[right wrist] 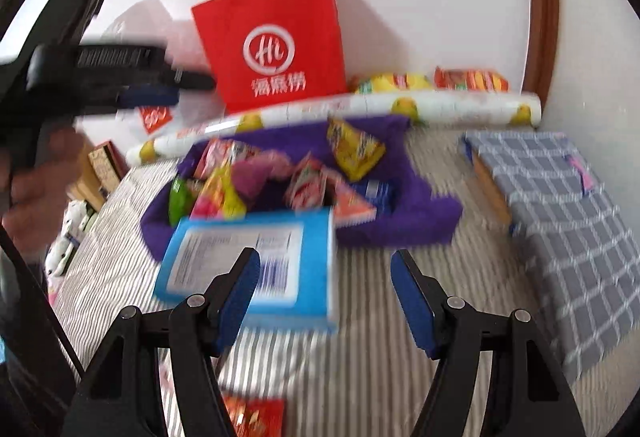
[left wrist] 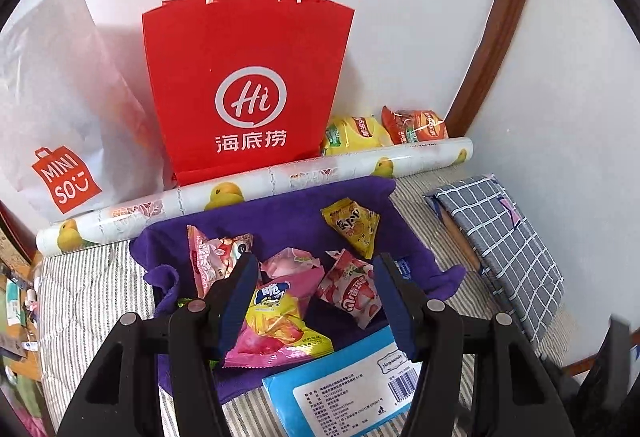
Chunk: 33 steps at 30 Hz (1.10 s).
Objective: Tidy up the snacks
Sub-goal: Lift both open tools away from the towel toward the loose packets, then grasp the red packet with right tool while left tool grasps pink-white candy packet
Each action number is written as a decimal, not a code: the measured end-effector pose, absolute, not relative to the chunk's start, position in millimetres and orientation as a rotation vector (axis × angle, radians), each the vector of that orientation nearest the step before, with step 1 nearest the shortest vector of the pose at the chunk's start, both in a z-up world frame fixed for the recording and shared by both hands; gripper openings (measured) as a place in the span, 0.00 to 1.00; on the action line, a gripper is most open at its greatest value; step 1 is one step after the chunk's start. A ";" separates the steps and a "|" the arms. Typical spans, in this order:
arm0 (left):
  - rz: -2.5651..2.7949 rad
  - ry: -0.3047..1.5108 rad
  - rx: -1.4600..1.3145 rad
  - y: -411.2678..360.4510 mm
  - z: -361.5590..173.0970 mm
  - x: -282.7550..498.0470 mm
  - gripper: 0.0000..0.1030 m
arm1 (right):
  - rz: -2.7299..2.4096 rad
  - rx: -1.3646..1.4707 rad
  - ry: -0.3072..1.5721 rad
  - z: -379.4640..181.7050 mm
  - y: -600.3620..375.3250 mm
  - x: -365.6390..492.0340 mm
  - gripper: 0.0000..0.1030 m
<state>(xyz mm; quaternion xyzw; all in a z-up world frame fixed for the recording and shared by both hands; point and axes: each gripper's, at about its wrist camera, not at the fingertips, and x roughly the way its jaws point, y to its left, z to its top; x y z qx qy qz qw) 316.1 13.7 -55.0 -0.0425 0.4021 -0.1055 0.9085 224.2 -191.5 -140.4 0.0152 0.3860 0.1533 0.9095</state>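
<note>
Hovering with its blue ribbed jaws spread and nothing between them, the left gripper (left wrist: 314, 297) hangs over a heap of small crinkly foil snack packets (left wrist: 280, 301) lying on a rumpled purple fleece cloth (left wrist: 404, 233); the right gripper (right wrist: 324, 301), also spread and empty, sits back over the striped bedding (right wrist: 376, 365), its view blurred. The risk, as I judge it, is that slick, puffed pillow-shaped wrappers could squirt sideways out of a pinch, or that a jaw could snag the soft pile of the cloth and drag the whole heap. Overlapping packets could also come up two at a time. At five o'clock of the heap lies a flat, glossy light-blue rectangular pack with a white barcode label (left wrist: 340, 393), touching the cloth's edge. At twelve o'clock a smooth white paper roll printed with yellow fruit (left wrist: 256, 185) lies across, and behind it stands a stiff red paper carrier bag with white twisted handles (left wrist: 248, 85), which could topple if bumped.
</note>
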 end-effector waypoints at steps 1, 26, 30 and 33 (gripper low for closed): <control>-0.216 0.832 -0.097 13.8 -54.1 314.8 0.56 | 0.325 0.033 0.815 -144.5 -191.4 217.9 0.66; -0.101 0.957 -0.017 68.6 -124.4 177.8 0.56 | 0.356 -0.136 0.897 -217.4 -124.0 127.7 0.64; -0.121 0.952 -0.006 62.0 -130.7 164.9 0.56 | 0.357 -0.126 0.877 -214.3 -135.3 127.1 0.56; -0.148 0.954 -0.014 54.5 -136.2 159.0 0.56 | 0.379 -0.078 0.882 -211.9 -149.2 127.8 0.51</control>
